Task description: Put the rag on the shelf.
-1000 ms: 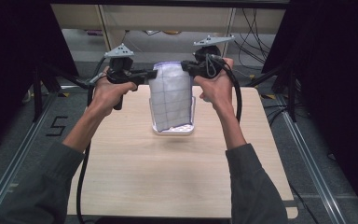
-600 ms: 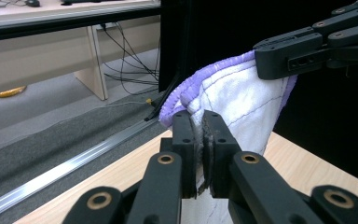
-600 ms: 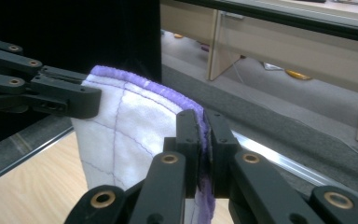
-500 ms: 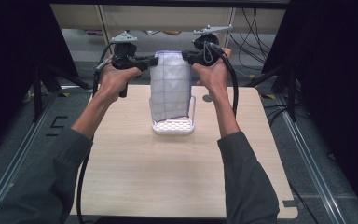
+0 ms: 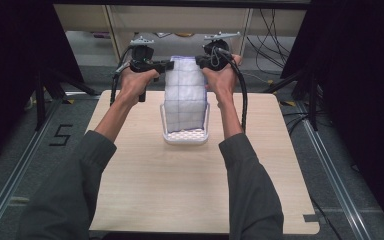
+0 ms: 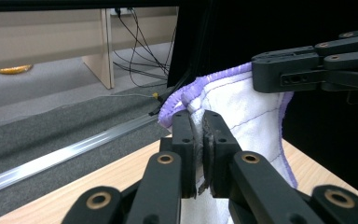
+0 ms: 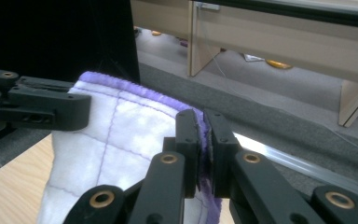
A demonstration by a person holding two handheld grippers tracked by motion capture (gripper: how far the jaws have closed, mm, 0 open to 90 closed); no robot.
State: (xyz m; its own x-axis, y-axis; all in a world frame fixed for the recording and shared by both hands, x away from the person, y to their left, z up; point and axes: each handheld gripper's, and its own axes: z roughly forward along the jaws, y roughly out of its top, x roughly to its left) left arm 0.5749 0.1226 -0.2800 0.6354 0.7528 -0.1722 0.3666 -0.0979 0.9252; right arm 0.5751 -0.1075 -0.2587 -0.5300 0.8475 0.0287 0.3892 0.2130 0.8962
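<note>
White quilted cloth [image 5: 185, 95] w/ purple stitched edging & a faint purple grid of seams, soft, thick-looking fabric. It hangs stretched flat btwn the two claws, top edge held up over the far part of the wooden counter [image 5: 130, 190]; bottom end drops into a white perforated basket [image 5: 185, 136] that sits on the counter, approx centre-far. Left claw [image 5: 166, 65] pressed together, pinching the cloth's top left corner; in the left gripper view the pads [image 6: 196, 140] squeeze the fabric just below the purple hem. Right claw [image 5: 200, 62] likewise pressed together on the top right corner; in the right gripper view the purple edge runs btwn its pads [image 7: 200, 140]. Cloth face looks clean, slightly puffy btwn seams.
</note>
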